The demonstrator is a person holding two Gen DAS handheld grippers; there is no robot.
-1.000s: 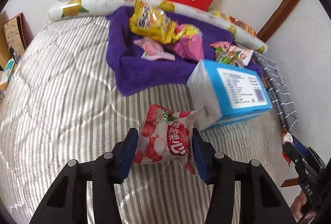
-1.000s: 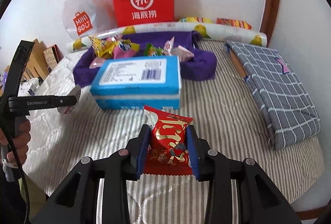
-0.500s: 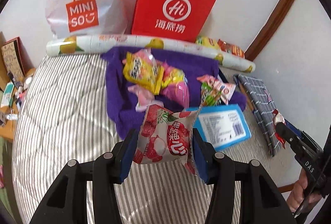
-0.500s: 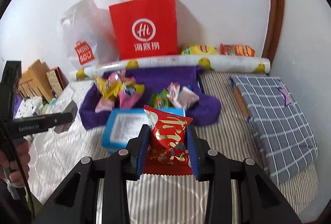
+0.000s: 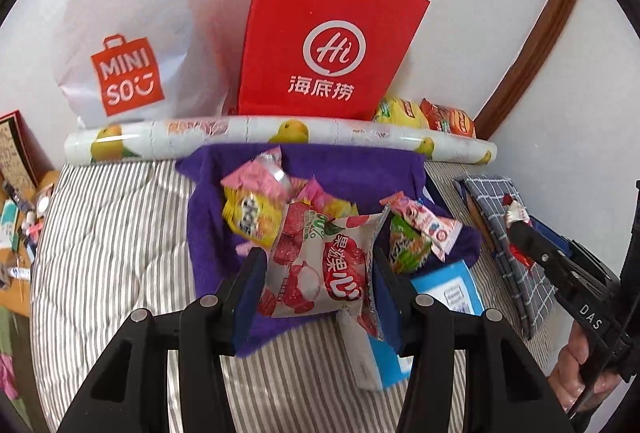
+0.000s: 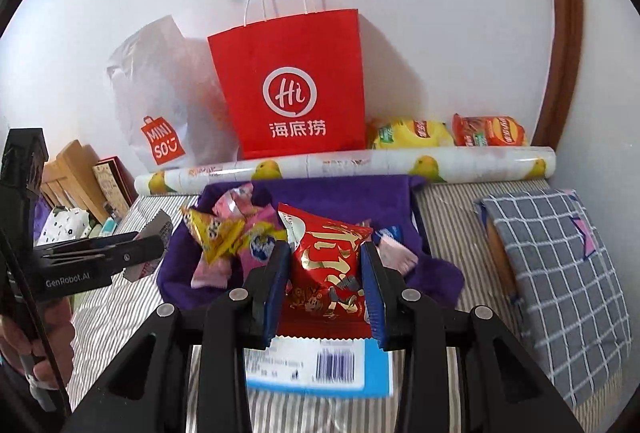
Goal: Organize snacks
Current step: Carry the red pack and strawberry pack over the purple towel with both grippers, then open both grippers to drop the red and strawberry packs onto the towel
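Snack packets sit pinched in both of my grippers, 1 each, and both are held up in the air over the bed (image 5: 100, 233) rather than resting on it. My left gripper (image 5: 318, 273) has its fingers (image 5: 252, 281) closed against the sides of a pink-and-white lychee jelly packet (image 5: 320, 269), squeezing it across its width so the printed face looks back at the camera. My right gripper (image 6: 324, 281) is clamped the same way on a red foil packet (image 6: 326, 269), its crimped bottom edge hanging just below the fingers. A grip across the middle makes sense for such soft, puffy bags, since the air inside gives the pads something to bite on.

The other loose snacks lie heaped on a purple towel (image 5: 352, 169), which I take to be the gathering spot. Behind it a roll of printed paper (image 5: 248, 133) lies along the wall, with a red paper bag (image 5: 320, 45) and a white plastic bag (image 5: 132, 45) standing beyond it; 2 chip bags (image 6: 448, 133) rest next to the red bag. A blue box (image 6: 340, 369) lies on the striped bedding right below my right gripper.

Both hands point forward at the towel and bags, roughly level and tipped slightly down, my left one to the left of the box. From the right camera, my left hand (image 6: 36, 333) shows wrapped around its handle. I judge both packets are bound for the towel pile or for a bag
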